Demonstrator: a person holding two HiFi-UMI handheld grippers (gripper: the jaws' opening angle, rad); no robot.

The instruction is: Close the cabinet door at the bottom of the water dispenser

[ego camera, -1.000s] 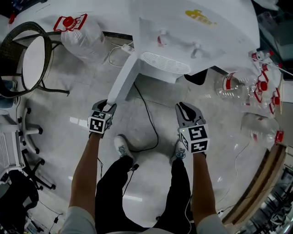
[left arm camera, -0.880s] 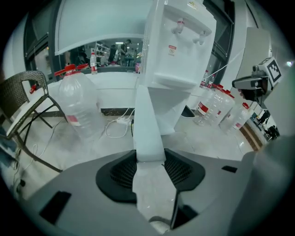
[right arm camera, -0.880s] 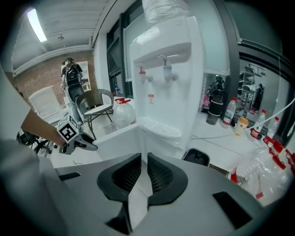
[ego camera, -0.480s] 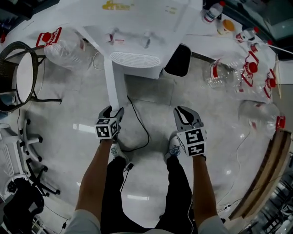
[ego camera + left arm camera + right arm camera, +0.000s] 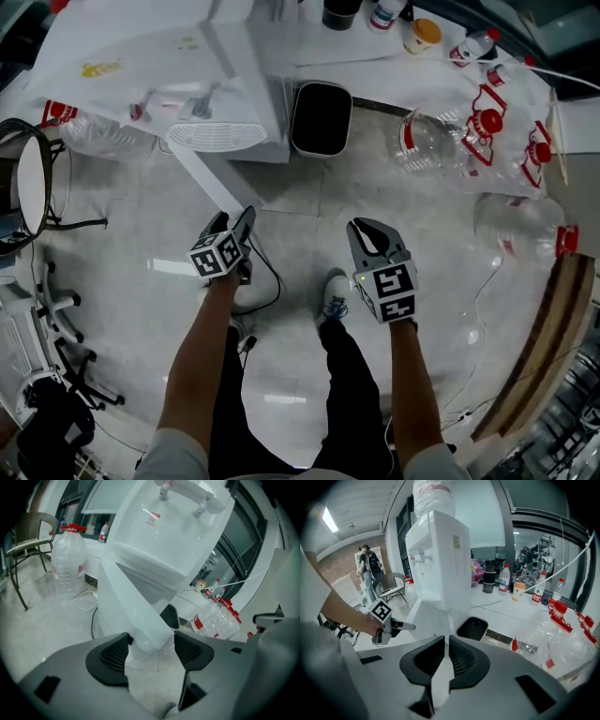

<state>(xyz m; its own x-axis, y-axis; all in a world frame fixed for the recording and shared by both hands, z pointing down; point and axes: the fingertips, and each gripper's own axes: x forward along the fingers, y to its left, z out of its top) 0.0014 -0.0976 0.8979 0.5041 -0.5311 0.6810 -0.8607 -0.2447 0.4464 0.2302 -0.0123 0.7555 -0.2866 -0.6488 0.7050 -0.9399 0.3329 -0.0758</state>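
Observation:
The white water dispenser [image 5: 141, 52] stands at the upper left of the head view. Its bottom cabinet door [image 5: 211, 183] hangs open, slanting out over the floor towards me. My left gripper [image 5: 239, 225] is at the door's free edge. In the left gripper view the door's corner [image 5: 140, 620] lies between the pads [image 5: 115, 656]. The jaws of the left gripper [image 5: 152, 653] are opening, and a gap shows on the right side. My right gripper [image 5: 370, 234] hovers over bare floor to the right, and the right gripper [image 5: 447, 656] is shut on nothing.
A black bin [image 5: 322, 117] sits just right of the dispenser. Empty water bottles [image 5: 441, 141] lie at the right, and another bottle [image 5: 89, 131] is at the left. A chair [image 5: 28, 183] is far left. A black cable [image 5: 272, 277] runs by my feet [image 5: 330, 295].
The head view has swung, so the dispenser now sits upper left. My left gripper stayed at the door's free edge as the door swung, and its jaws spread. The right gripper stayed shut.

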